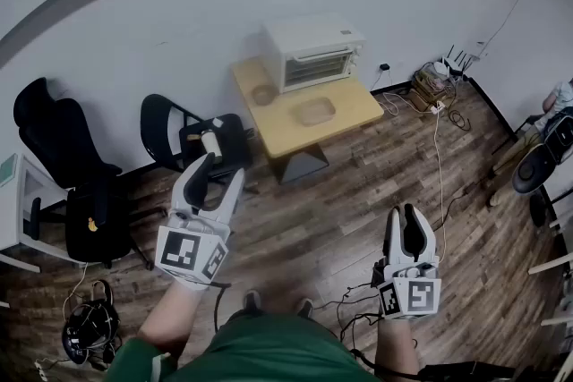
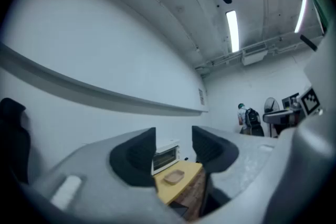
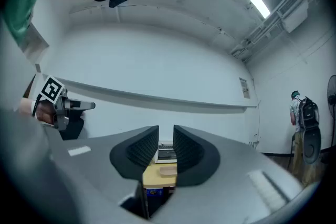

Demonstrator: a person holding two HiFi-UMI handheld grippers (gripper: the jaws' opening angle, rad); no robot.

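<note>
With the shallow tray lying on the counter before the toaster oven, well apart from both empty claws, the left claw half parted and the right claw at a narrow slit, a level approach centred on the tray seems best.

My left claw gapes empty — beyond it, a white boxy toaster oven on a yellow wooden counter.

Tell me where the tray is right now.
In the head view, the tray lies on the yellow table at upper centre, just in front of the white oven that stands against the wall.
</note>
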